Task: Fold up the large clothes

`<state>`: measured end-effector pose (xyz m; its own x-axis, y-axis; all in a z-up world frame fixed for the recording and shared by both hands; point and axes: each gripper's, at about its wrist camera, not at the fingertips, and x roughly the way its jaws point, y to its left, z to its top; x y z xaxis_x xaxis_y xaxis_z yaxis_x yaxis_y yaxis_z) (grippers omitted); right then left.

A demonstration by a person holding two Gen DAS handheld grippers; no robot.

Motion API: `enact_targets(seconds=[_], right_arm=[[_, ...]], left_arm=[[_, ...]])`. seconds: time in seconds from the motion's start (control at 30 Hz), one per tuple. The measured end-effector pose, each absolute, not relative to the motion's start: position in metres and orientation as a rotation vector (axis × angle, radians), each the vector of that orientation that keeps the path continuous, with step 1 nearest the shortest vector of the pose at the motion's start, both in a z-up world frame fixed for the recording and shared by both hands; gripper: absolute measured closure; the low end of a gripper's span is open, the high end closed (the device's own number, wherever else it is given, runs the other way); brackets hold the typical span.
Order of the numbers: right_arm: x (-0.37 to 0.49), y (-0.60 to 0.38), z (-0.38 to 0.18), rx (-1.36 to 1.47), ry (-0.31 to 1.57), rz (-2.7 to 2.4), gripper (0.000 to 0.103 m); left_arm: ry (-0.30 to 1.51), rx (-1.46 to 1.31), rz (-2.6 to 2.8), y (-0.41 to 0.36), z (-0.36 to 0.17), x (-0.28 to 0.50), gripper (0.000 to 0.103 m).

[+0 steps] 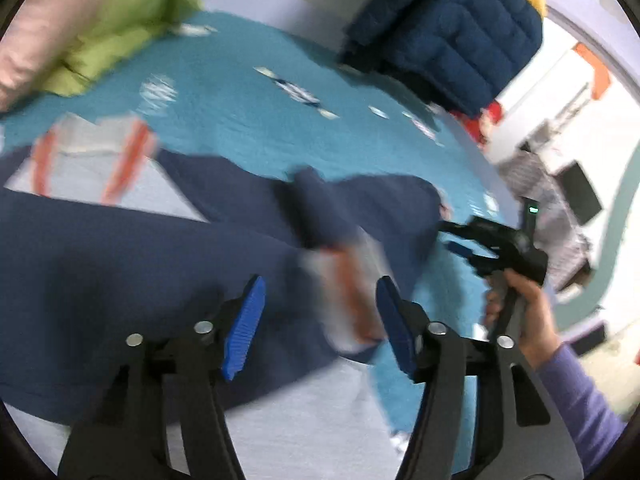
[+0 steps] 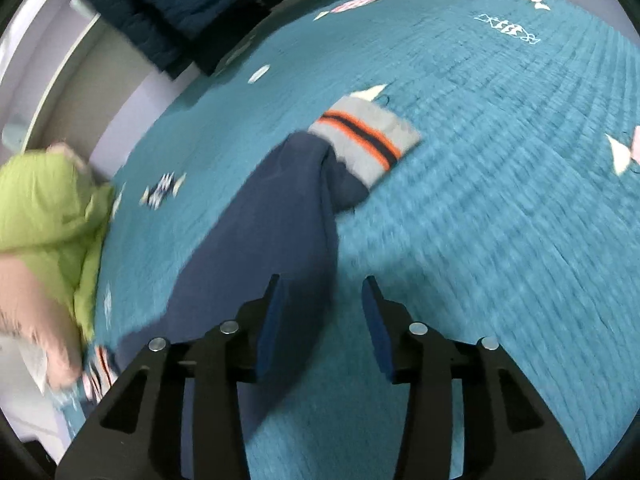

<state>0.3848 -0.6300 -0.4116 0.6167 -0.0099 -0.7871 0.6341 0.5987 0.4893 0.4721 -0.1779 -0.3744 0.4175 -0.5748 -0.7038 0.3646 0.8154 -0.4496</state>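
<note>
A navy and grey sweater (image 1: 120, 264) with orange stripes lies spread on a teal bedspread (image 1: 240, 120). My left gripper (image 1: 320, 320) is open and empty above the sweater, over a striped cuff (image 1: 348, 292). In the right wrist view a navy sleeve (image 2: 272, 216) stretches away to a grey cuff with orange and navy stripes (image 2: 364, 136). My right gripper (image 2: 322, 320) is open and empty above the sleeve's near part; it also shows in the left wrist view (image 1: 460, 240) at the sweater's right edge. Both views are blurred by motion.
A green and pink quilt (image 1: 104, 28) lies at the far left of the bed. A dark blue padded jacket (image 1: 460, 28) sits at the far edge. The teal bedspread (image 2: 500, 200) stretches right of the sleeve. Furniture stands beyond the bed's right side.
</note>
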Motion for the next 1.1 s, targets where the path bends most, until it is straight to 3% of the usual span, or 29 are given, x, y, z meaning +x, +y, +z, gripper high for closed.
enact_targets(seconds=[0.2, 0.23, 0.27, 0.3, 0.43, 0.57, 0.77, 0.93, 1.1], right_arm=[[0.407, -0.654, -0.427, 0.951, 0.775, -0.451, 0.056], [0.408, -0.657, -0.427, 0.965, 0.755, -0.435, 0.064], [0.412, -0.659, -0.426, 0.957, 0.765, -0.418, 0.094], [0.412, -0.658, -0.422, 0.943, 0.763, -0.418, 0.095], [0.408, -0.636, -0.375, 0.762, 0.677, -0.398, 0.096], [0.402, -0.584, -0.309, 0.585, 0.580, -0.335, 0.096], [0.401, -0.426, -0.211, 0.298, 0.481, -0.129, 0.096], [0.412, -0.282, -0.218, 0.207, 0.554, 0.066, 0.096], [0.440, -0.151, -0.304, 0.139, 0.762, 0.181, 0.095]], left_arm=[[1.099, -0.062, -0.431, -0.168, -0.413, 0.493, 0.040], [1.123, -0.031, -0.421, -0.171, -0.420, 0.494, 0.040], [1.138, -0.001, -0.415, -0.174, -0.427, 0.494, 0.040], [1.131, 0.025, -0.417, -0.178, -0.431, 0.493, 0.040], [1.110, 0.095, -0.419, -0.188, -0.434, 0.492, 0.038], [1.101, -0.049, -0.446, -0.165, -0.412, 0.492, 0.038], [1.030, -0.112, -0.347, -0.086, -0.369, 0.487, 0.036], [1.000, -0.164, -0.176, 0.020, -0.347, 0.482, 0.036], [1.017, -0.198, -0.071, 0.099, -0.345, 0.469, 0.036]])
